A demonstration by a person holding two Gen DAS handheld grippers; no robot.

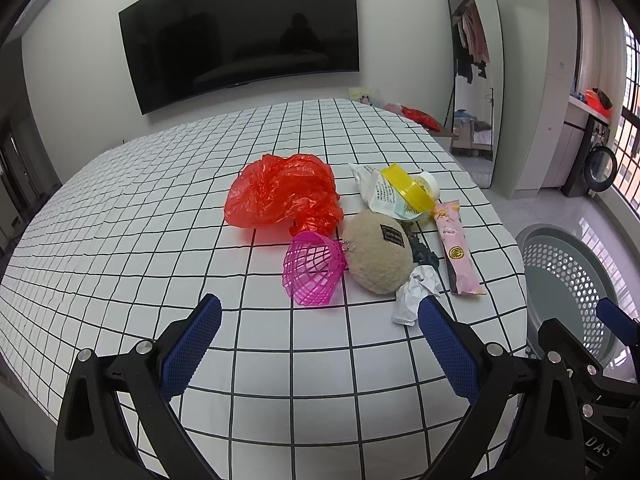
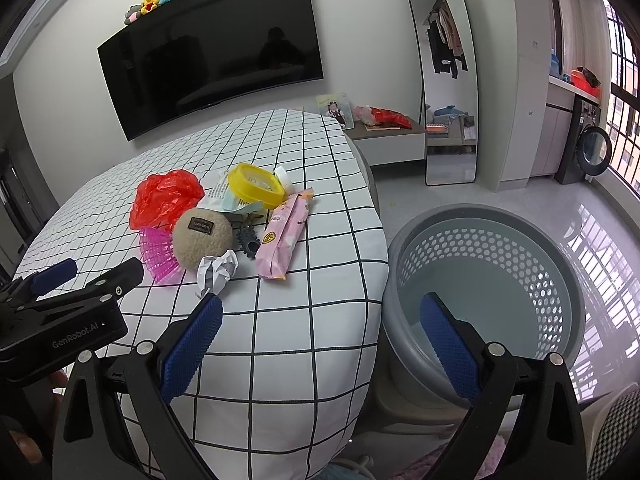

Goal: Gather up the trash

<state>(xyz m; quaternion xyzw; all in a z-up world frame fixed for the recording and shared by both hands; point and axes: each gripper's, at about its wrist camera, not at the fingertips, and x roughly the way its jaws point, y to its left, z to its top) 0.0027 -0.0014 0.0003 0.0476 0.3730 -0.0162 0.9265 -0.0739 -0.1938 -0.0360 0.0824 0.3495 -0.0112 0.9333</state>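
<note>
Trash lies in a cluster on the checked bed cover (image 1: 160,220): a red plastic bag (image 1: 282,194), a pink mesh sleeve (image 1: 312,268), a crumpled white paper (image 1: 416,290), a pink snack wrapper (image 1: 458,248), a yellow tape ring (image 1: 406,190) on a printed pouch (image 1: 380,196). A beige plush pouch (image 1: 378,258) sits among them. My left gripper (image 1: 320,320) is open and empty, just short of the paper. My right gripper (image 2: 320,316) is open and empty over the bed edge, beside the grey perforated basket (image 2: 484,280). The crumpled paper (image 2: 218,272) and wrapper (image 2: 284,236) also show in the right wrist view.
A dark spiky object (image 1: 424,252) lies between pouch and wrapper. The basket (image 1: 568,280) stands on the floor right of the bed. A TV (image 1: 240,36) hangs on the far wall; a mirror (image 2: 448,80) leans by a low shelf (image 2: 392,136).
</note>
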